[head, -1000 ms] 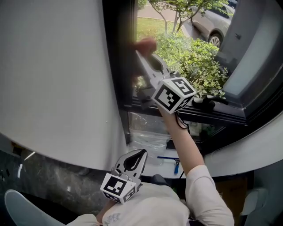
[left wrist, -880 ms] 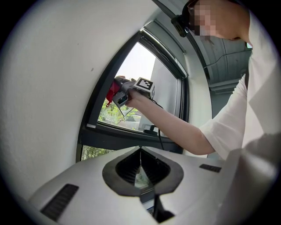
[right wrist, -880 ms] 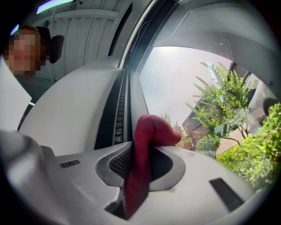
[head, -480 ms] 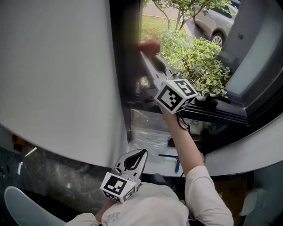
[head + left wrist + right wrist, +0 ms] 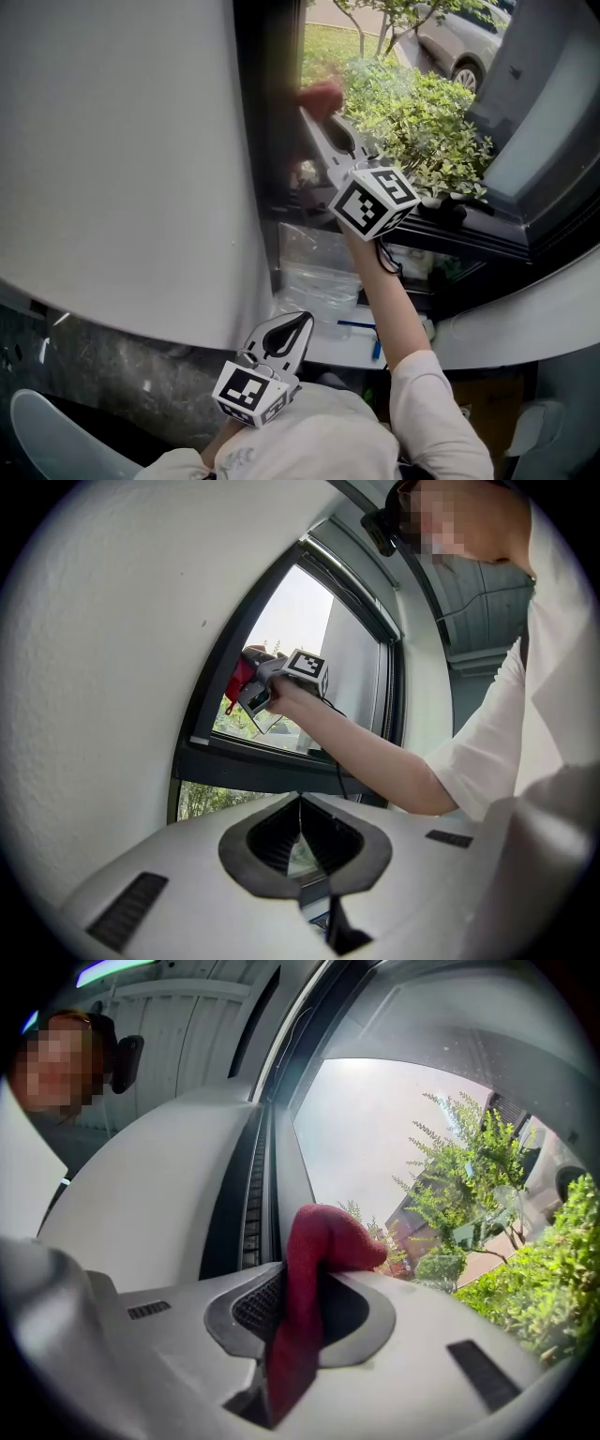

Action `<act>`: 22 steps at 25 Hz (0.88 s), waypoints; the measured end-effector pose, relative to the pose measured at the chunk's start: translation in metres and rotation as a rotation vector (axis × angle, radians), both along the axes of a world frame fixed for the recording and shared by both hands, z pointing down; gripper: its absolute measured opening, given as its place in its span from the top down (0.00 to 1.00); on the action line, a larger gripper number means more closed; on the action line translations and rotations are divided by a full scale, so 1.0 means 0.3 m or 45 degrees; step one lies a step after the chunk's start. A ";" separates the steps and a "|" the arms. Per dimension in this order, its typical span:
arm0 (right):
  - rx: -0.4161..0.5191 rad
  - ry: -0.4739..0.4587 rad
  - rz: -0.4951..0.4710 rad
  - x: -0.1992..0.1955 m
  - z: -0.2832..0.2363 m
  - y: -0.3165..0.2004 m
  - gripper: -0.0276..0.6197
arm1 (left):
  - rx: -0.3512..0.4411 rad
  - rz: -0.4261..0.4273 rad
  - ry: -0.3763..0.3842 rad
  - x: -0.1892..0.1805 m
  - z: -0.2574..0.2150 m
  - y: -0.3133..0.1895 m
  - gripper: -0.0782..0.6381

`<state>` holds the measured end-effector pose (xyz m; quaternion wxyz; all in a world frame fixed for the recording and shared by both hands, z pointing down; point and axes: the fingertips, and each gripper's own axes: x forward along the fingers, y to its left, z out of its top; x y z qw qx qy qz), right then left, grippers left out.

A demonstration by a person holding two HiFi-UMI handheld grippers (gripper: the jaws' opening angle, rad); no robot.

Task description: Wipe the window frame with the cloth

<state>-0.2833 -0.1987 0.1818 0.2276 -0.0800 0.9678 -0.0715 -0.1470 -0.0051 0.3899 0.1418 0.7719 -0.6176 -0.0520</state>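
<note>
The right gripper holds the red cloth tight between its fingers, high against the dark window frame. The left gripper hangs low, fingers closed together.

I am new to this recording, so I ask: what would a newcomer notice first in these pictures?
The red cloth, clamped in the right tool, is held up at the dark window frame, near its upright left side. Outside stand bright green bushes. The left tool is shut and empty, low near the person's body.
</note>
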 end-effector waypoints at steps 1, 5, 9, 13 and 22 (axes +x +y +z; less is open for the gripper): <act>0.001 0.002 -0.004 -0.001 0.004 0.000 0.84 | 0.000 0.001 -0.001 0.001 0.000 0.000 0.88; 0.007 0.014 -0.016 -0.001 0.016 -0.005 0.83 | -0.004 0.016 0.002 0.016 0.008 -0.008 0.88; -0.011 0.058 -0.017 -0.007 0.059 -0.022 0.83 | 0.005 0.039 0.004 0.035 0.006 -0.016 0.88; -0.036 0.065 -0.020 -0.008 0.089 -0.027 0.84 | -0.005 0.036 0.008 0.031 0.010 -0.012 0.88; -0.080 0.077 -0.003 -0.008 0.121 -0.034 0.84 | 0.007 0.036 0.021 0.023 0.005 -0.013 0.88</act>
